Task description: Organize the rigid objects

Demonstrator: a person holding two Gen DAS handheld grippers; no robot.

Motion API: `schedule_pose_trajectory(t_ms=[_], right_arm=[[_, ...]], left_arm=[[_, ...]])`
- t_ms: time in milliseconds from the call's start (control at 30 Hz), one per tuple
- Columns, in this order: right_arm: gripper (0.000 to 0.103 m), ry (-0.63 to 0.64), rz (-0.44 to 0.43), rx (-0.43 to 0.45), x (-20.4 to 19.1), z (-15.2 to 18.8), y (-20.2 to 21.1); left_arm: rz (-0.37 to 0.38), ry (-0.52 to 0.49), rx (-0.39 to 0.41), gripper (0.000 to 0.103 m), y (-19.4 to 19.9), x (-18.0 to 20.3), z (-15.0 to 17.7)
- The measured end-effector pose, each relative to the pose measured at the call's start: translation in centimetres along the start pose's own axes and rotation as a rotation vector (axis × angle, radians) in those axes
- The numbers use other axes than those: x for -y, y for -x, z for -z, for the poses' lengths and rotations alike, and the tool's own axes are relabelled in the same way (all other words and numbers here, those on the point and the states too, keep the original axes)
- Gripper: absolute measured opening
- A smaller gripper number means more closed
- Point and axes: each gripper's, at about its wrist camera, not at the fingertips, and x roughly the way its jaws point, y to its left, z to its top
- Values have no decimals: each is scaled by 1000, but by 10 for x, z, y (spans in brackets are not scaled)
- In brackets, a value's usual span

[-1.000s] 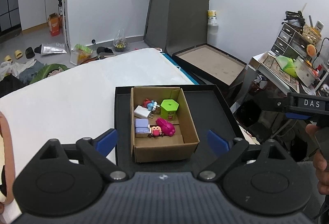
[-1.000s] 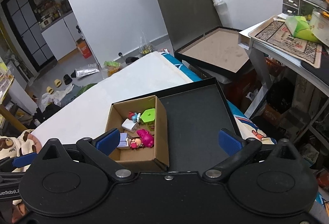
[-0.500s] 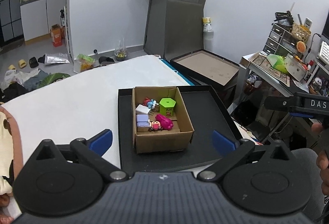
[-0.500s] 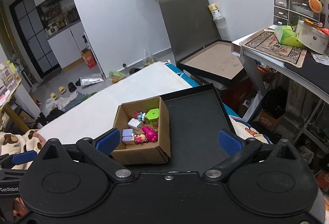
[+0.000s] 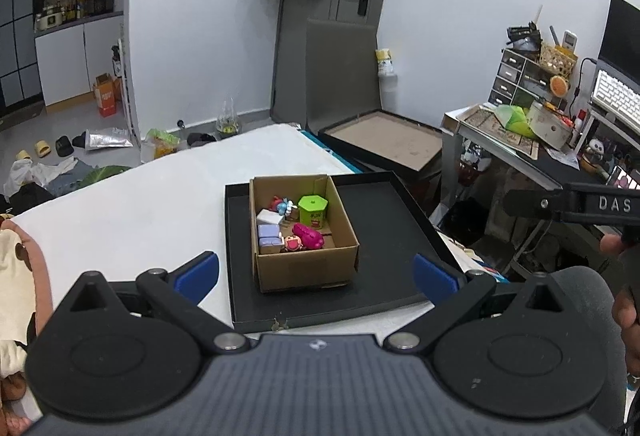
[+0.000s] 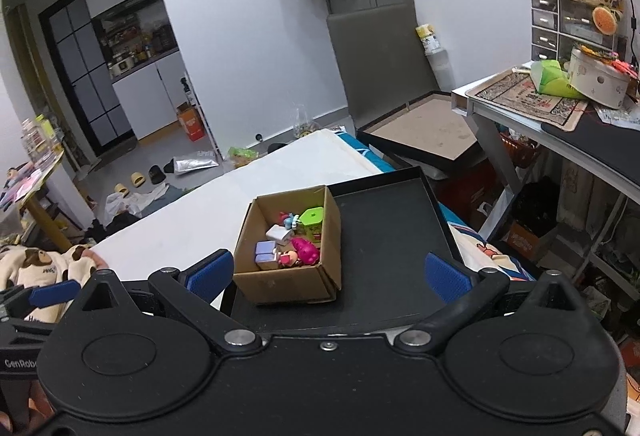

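Note:
A small cardboard box [image 5: 308,268] stands in the left part of a black tray [image 5: 384,220] on a white table. It holds a green hexagonal container [image 5: 313,209], a pink figure [image 5: 306,237], a lilac block [image 5: 269,238], a white block [image 5: 268,216] and a small red-and-blue figure [image 5: 280,204]. My left gripper [image 5: 316,272] is open and empty, raised in front of the box. My right gripper [image 6: 326,274] is open and empty, also back from the box [image 6: 288,282] and tray [image 6: 392,220]. The right gripper's body [image 5: 576,204] shows at the left view's right edge.
The white table [image 5: 132,212] extends left of the tray. A second black tray with a brown base [image 5: 384,142] lies behind on the right. A cluttered desk [image 6: 540,104] stands at the right. Bags and slippers lie on the floor beyond the table. A plush cloth [image 6: 36,268] lies at the left.
Both grippers have pulled back and up from the box, so box and tray look smaller and farther. The toys in the box have not moved.

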Motion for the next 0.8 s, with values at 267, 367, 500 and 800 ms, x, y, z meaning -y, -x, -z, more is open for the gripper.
schedule_pose_trajectory(t_ms=[267, 367, 500, 800], right_arm=[[103, 16, -7, 15, -4, 11, 13], [103, 18, -6, 17, -5, 14, 16], [103, 28, -2, 15, -6, 19, 19], [103, 40, -2, 18, -9, 23, 26]], left_arm=[[-17, 10, 14, 102, 15, -3, 9], [-17, 7, 18, 102, 20, -1, 12], [-14, 11, 21, 102, 24, -1, 15], [-10, 15, 21, 102, 30, 0, 21]])
